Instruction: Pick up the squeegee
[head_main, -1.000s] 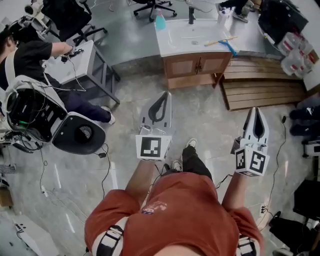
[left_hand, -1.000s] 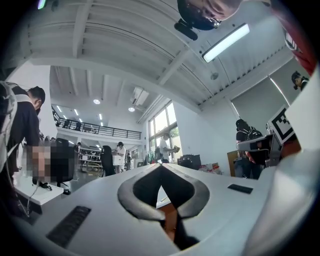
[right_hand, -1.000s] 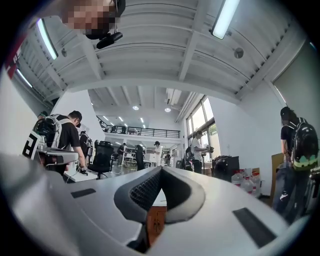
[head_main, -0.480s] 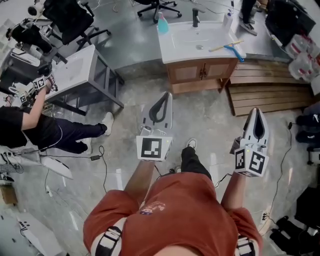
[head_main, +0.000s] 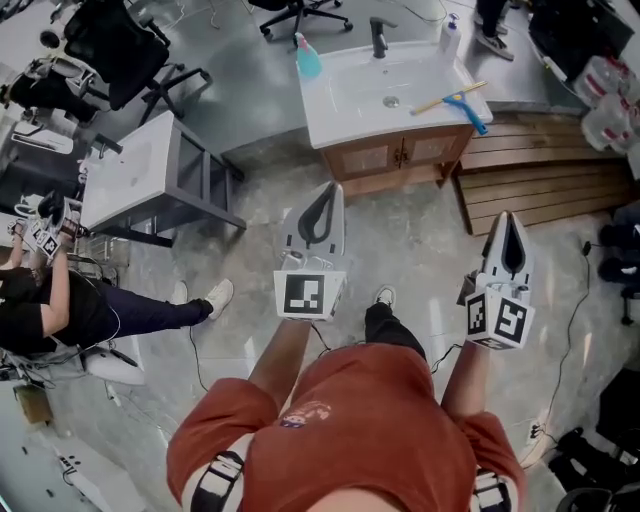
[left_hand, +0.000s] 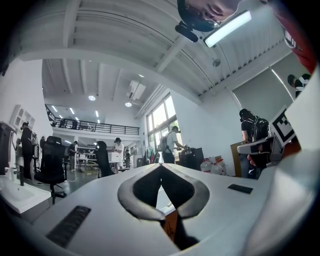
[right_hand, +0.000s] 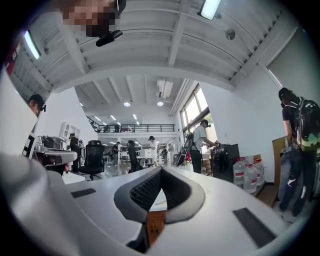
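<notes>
While the squeegee (head_main: 462, 103) lies at the right edge of the counter (head_main: 340, 115), well ahead of you, your left gripper (head_main: 331, 190) and right gripper (head_main: 508, 216) are both pressed together and empty. Spread the right gripper's jaws early and aim across the yellow handle (head_main: 436, 101), not the blade.

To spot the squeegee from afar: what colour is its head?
The squeegee head is blue; clearest in the head view.

Workshop as I view it: grey polished floor (head_main: 400, 235), white washbasin (head_main: 345, 95) on wooden cabinet (head_main: 385, 158), grey table (head_main: 130, 180) left, wooden pallets (head_main: 535, 195) right; tall windows (left_hand: 161, 116), ceiling strip light (left_hand: 227, 27).
</notes>
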